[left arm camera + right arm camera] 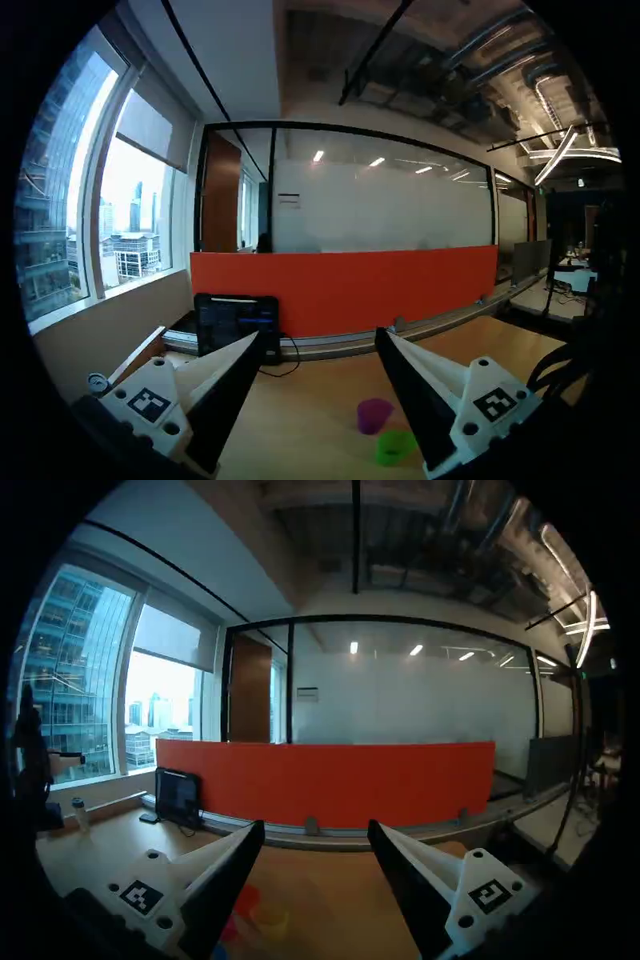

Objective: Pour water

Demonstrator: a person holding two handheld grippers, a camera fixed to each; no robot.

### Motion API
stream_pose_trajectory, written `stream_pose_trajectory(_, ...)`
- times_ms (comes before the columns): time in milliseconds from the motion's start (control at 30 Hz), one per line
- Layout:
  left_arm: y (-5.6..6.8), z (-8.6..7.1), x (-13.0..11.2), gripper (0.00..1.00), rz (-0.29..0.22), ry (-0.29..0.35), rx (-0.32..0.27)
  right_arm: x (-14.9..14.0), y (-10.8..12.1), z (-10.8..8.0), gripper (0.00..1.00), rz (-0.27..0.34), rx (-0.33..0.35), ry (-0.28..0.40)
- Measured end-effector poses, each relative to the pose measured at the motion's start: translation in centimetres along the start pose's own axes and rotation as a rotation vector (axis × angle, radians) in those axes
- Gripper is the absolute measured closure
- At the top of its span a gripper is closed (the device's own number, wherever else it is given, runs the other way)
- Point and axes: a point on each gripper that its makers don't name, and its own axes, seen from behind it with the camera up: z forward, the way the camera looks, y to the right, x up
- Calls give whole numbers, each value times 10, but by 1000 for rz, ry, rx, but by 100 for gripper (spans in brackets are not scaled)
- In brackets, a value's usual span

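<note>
Desk: pale wood, running under both claws to the far panel.
Orange panel: upright along the desk's far edge, with a glass wall above it.
Screen: dark, standing on the desk against the panel.
Left claw: spread wide, nothing between its fingers.
Right claw: spread wide, nothing held.
Purple cup: upright on the desk, beside the left claw's right finger.
Green cup: just beside the purple cup, nearer the camera.
Red cup and yellow cup: close together on the desk by the right claw's left finger, partly hidden.
</note>
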Motion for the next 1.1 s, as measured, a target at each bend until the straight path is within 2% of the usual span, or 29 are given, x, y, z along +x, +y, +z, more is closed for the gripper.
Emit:
stream_pose_trajectory(267,38,5,-9,1,32,-28,-172,-1,-36,-4,0,-32,168,-10)
stream_pose_trajectory(433,55,6,-11,1,41,-37,-248,0,-65,-12,0,-49,300,-13)
stream_pose_trajectory(567,66,5,-10,1,50,-38,-294,1,-80,-18,0,-53,374,-16)
stream_pose_trajectory(867,79,1,-27,1,49,-83,-363,-12,-104,-29,0,-44,490,-72)
stream_pose_trajectory(1100,81,1,-55,1,53,-148,-402,-40,-115,-35,0,-63,552,-154)
